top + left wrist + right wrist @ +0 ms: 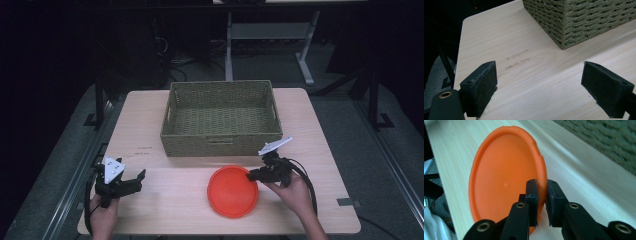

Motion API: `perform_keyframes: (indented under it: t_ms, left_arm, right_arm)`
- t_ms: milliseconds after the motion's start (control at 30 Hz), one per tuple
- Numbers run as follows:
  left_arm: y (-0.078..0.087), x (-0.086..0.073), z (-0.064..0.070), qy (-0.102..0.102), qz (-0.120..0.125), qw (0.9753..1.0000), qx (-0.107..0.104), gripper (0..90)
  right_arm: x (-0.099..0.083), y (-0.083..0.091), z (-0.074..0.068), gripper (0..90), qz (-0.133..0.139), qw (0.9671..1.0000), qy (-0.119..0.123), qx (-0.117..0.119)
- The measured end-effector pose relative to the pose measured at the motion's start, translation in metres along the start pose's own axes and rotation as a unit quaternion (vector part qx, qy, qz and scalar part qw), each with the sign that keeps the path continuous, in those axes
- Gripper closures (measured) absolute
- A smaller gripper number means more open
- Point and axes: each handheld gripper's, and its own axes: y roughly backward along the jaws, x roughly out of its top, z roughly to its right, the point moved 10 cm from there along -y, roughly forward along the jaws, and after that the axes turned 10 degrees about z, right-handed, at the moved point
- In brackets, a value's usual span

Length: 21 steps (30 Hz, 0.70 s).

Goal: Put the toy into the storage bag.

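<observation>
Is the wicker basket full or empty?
Empty: the high view looks into the basket and shows bare woven floor. The orange plate lies outside it, on the table.

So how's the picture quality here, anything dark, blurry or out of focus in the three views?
High view: the table is evenly lit, its surroundings nearly black, detail soft. Left gripper view: sharp on the basket weave and wood grain, with a soft shadow beside the basket. Right gripper view: the orange plate is fairly crisp, while the basket in the far corner blurs and the tabletop shows pale glare.
</observation>
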Motion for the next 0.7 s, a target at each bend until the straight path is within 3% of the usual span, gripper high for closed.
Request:
perform_keyframes:
  t_ms: [67,300,467,700]
  left_arm:
    - [0.0,0.0,0.0,-0.001,0.0,1.0,0.0,12.9]
    - [0.001,0.0,0.0,0.001,0.001,1.0,0.003,12.9]
    - [0.001,0.0,-0.001,0.001,0.001,1.0,0.004,12.8]
    - [0.001,-0.001,0.001,-0.001,-0.002,1.0,0.003,12.8]
  right_arm:
    - [0.008,0.005,-0.007,81.8,0.01,0.9999,0.0,0.014]
    - [0.02,0.018,-0.018,82.0,0.024,0.9992,0.018,0.025]
    - [0.036,0.037,-0.021,82.0,0.052,0.9981,0.025,0.019]
    - [0.045,0.05,-0.017,82.0,0.049,0.9979,0.042,0.0]
